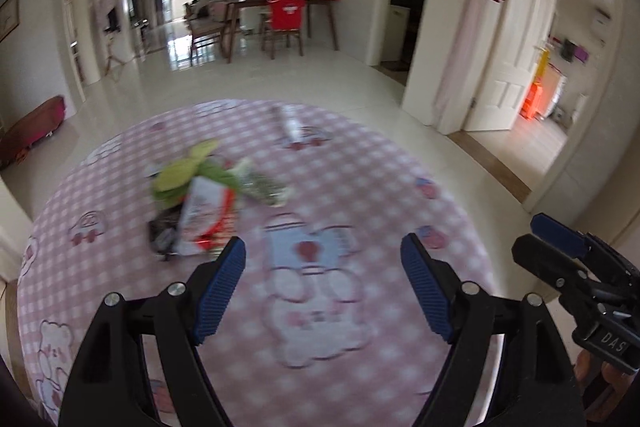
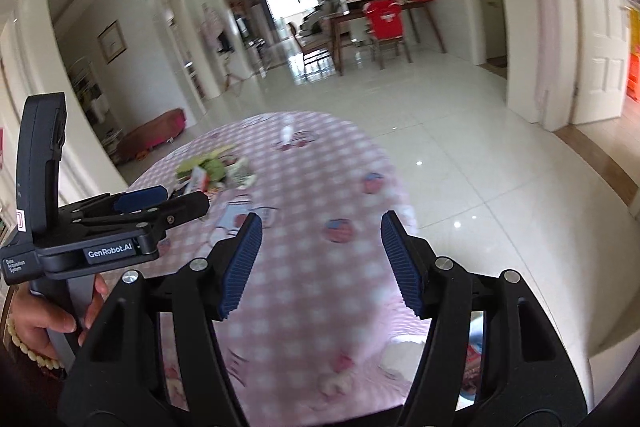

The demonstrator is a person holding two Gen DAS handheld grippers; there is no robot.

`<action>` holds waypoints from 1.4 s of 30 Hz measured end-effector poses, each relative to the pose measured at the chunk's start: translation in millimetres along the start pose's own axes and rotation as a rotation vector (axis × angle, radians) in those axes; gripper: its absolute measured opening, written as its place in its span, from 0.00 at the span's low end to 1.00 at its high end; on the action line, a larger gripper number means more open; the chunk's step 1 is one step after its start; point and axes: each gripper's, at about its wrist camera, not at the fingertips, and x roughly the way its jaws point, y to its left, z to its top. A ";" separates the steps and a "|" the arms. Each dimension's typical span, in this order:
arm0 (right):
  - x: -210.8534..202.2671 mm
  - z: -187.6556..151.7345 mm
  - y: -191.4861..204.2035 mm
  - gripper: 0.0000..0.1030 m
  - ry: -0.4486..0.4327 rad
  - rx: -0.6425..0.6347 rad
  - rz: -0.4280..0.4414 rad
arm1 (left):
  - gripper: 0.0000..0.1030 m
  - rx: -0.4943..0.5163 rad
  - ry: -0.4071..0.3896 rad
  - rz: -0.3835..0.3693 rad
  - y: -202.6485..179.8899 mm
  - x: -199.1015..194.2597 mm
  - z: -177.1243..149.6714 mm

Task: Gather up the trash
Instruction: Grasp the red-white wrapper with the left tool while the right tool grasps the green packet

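Note:
A heap of trash (image 1: 204, 199) lies on the round table with the pink checked cloth (image 1: 380, 187): green wrappers, a white and red packet, a dark packet, a silvery one. The same heap (image 2: 216, 171) shows smaller in the right wrist view. A pale tube-like piece (image 1: 292, 125) lies near the table's far edge. My left gripper (image 1: 323, 259) is open above the cloth, just right of the heap, with nothing between its fingers. My right gripper (image 2: 321, 233) is open over the table's near right part, empty. Each gripper shows at the other view's edge.
The table stands on a glossy white tiled floor (image 1: 320, 79). A dining table with chairs, one with a red cover (image 1: 286, 13), stands far back. A low dark red bench (image 1: 36, 125) is at the left wall. An open white door (image 1: 516, 67) is at the right.

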 end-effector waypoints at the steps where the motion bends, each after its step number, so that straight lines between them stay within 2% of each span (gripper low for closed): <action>1: 9.4 2.2 7.7 0.60 0.013 -0.010 0.012 | 0.76 -0.006 0.004 0.015 12.2 3.0 0.6; 5: 47.9 11.0 33.6 0.60 0.071 -0.047 0.042 | 0.75 -0.027 0.032 0.070 48.8 18.4 -3.0; 7: 60.7 15.6 40.6 0.60 0.090 -0.058 0.047 | 0.62 -0.039 0.058 0.060 63.0 30.1 -1.5; 9: 71.1 18.1 44.2 0.60 0.107 -0.067 0.051 | 0.56 -0.048 0.083 0.062 72.1 41.9 -1.9; 14: 96.2 20.2 57.1 0.60 0.148 -0.075 0.054 | 0.53 -0.020 0.099 0.067 77.9 60.8 -3.7; 15: 101.1 20.1 58.8 0.60 0.158 -0.075 0.054 | 0.49 -0.019 0.103 0.062 79.1 63.7 -3.1; 16: 103.9 18.4 61.0 0.60 0.162 -0.076 0.056 | 0.40 -0.019 0.109 0.055 79.1 65.3 -3.5; 17: 108.4 18.8 62.9 0.60 0.167 -0.078 0.056 | 0.37 -0.018 0.112 0.042 79.9 67.1 -3.4; 18: 112.7 19.6 65.0 0.60 0.170 -0.082 0.052 | 0.29 -0.017 0.109 0.034 77.9 66.7 -3.2; 21: 125.9 22.3 70.2 0.60 0.186 -0.099 0.044 | 0.23 -0.030 0.092 0.023 78.7 62.8 -2.0; 27: 159.8 31.9 82.8 0.60 0.235 -0.171 0.017 | 0.22 -0.104 0.026 -0.030 93.6 38.6 -0.8; 33: 196.5 32.6 99.7 0.59 0.294 -0.273 0.000 | 0.22 -0.155 -0.025 0.026 110.8 23.1 5.9; 36: 208.7 33.9 106.0 0.48 0.318 -0.306 0.010 | 0.22 -0.166 -0.026 0.039 113.9 22.5 8.3; 37: 211.4 34.3 109.0 0.32 0.322 -0.336 -0.001 | 0.22 -0.166 -0.024 0.040 113.4 23.0 8.8; 39: 211.9 33.4 113.1 0.19 0.322 -0.378 -0.012 | 0.22 -0.168 -0.024 0.040 112.0 22.6 9.0; 42: 204.4 32.9 109.9 0.18 0.322 -0.374 -0.002 | 0.22 -0.156 -0.030 0.027 105.2 18.9 10.4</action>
